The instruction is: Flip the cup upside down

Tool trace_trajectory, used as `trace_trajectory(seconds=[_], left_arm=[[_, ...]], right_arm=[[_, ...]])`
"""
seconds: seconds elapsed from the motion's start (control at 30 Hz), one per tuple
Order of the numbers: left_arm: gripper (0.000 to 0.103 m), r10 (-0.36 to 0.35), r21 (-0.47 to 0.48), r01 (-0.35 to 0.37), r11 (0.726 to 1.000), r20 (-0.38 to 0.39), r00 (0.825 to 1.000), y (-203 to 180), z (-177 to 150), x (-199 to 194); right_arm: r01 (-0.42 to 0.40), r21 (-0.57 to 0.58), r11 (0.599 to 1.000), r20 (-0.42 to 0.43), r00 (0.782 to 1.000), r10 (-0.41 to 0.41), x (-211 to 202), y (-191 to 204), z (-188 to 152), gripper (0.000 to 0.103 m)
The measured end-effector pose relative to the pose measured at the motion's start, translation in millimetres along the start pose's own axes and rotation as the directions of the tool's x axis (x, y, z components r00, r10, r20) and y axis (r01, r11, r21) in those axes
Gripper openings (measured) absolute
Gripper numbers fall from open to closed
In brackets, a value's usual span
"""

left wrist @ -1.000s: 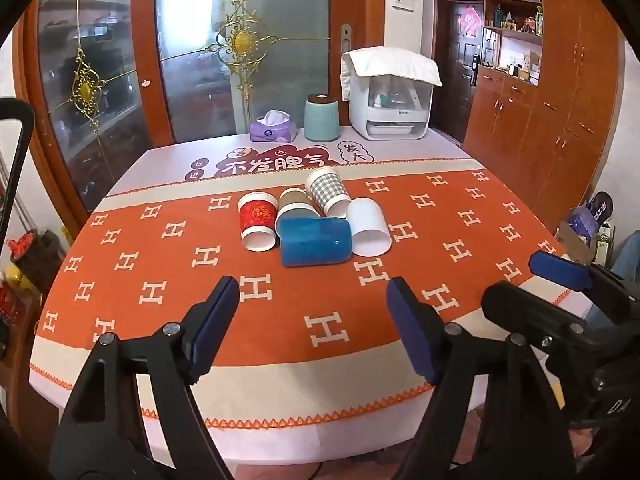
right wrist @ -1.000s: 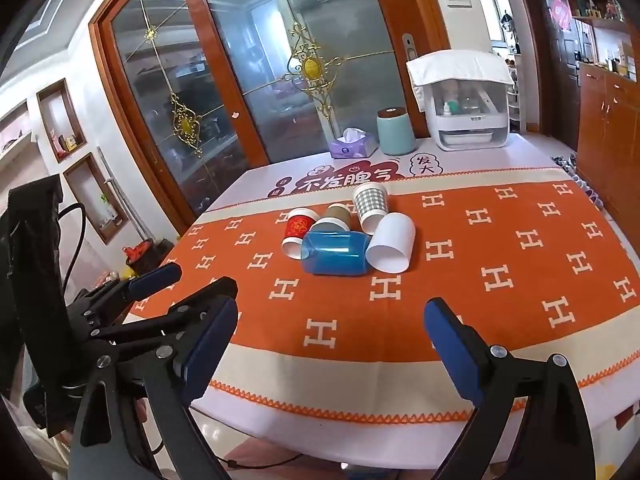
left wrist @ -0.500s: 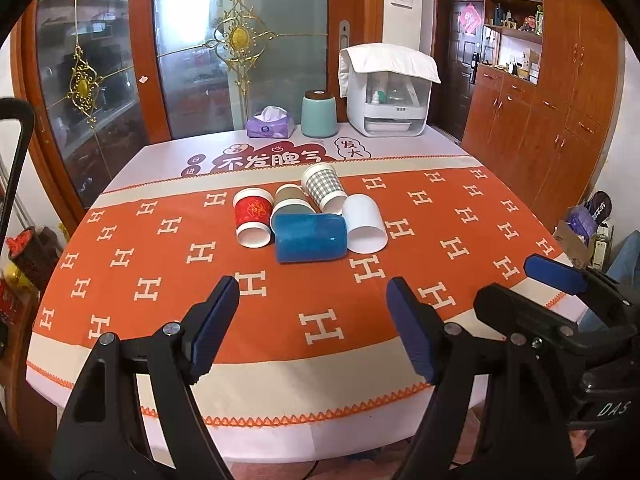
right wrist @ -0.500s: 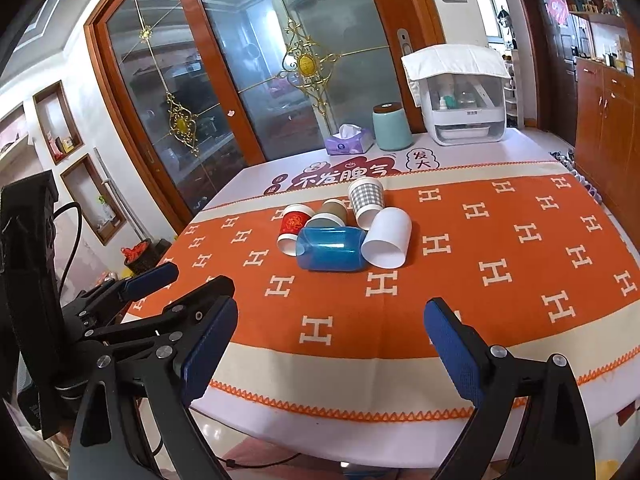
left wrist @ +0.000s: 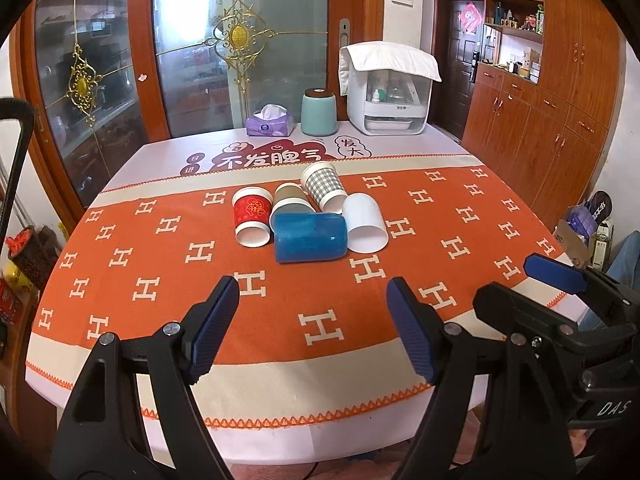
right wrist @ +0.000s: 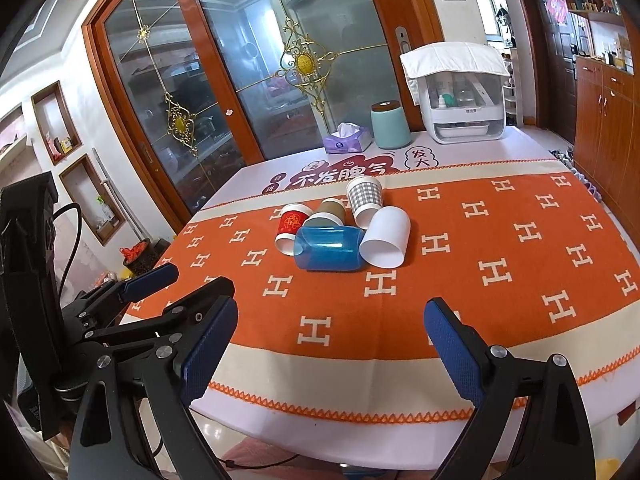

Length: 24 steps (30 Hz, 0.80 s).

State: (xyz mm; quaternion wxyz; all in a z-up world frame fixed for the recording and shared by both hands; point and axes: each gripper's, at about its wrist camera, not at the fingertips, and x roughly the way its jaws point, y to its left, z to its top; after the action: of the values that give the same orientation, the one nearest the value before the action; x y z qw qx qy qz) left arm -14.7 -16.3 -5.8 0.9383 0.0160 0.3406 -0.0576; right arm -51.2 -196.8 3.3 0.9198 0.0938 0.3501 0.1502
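Several cups lie on their sides in a cluster mid-table: a blue plastic cup (left wrist: 309,237) (right wrist: 329,248) in front, a red paper cup (left wrist: 251,216) (right wrist: 291,228) to its left, a brown cup (left wrist: 291,199) (right wrist: 327,213) behind it, a checked cup (left wrist: 323,187) (right wrist: 364,200) and a white cup (left wrist: 365,222) (right wrist: 386,236) to its right. My left gripper (left wrist: 312,328) is open and empty above the table's near edge, well short of the cups. My right gripper (right wrist: 330,354) is open and empty, also short of them. The right gripper also shows in the left wrist view (left wrist: 556,276), and the left gripper in the right wrist view (right wrist: 148,278).
The table carries an orange cloth (left wrist: 160,272) with white H marks. At its far end stand a purple tissue box (left wrist: 269,122), a teal canister (left wrist: 319,112) and a white appliance (left wrist: 386,92) under a towel. Glass doors stand behind, wooden cabinets (left wrist: 560,120) to the right.
Both grippers have edged forward and slightly up; the cups sit a little higher and nearer in both views. The cups have not moved, and the jaws stay open.
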Motion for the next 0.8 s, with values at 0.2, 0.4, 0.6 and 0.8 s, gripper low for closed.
trace_trajectory(seconds=[0.2, 0.4, 0.6, 0.8], left_arm=[[0.074, -0.001, -0.004, 0.001, 1.0, -0.005, 1.0, 1.0, 1.1, 3.7], [0.074, -0.002, -0.008, 0.002, 1.0, -0.008, 1.0, 3.2, 2.9, 5.9], [0.074, -0.003, -0.021, 0.003, 1.0, -0.01, 1.0, 10.2, 3.7, 9.3], [0.074, -0.001, -0.026, 0.001, 1.0, -0.01, 1.0, 14.0, 4.0, 11.4]], right_arm=[[0.0, 0.0, 1.0, -0.001, 1.0, 0.0, 0.9, -0.2, -0.6, 0.095], [0.0, 0.001, 1.0, -0.001, 1.0, 0.0, 0.9, 1.1, -0.7, 0.095], [0.001, -0.007, 1.0, -0.016, 1.0, -0.001, 7.6, 2.4, -0.3, 0.095], [0.001, -0.006, 1.0, -0.017, 1.0, -0.001, 8.1, 2.4, 0.3, 0.095]])
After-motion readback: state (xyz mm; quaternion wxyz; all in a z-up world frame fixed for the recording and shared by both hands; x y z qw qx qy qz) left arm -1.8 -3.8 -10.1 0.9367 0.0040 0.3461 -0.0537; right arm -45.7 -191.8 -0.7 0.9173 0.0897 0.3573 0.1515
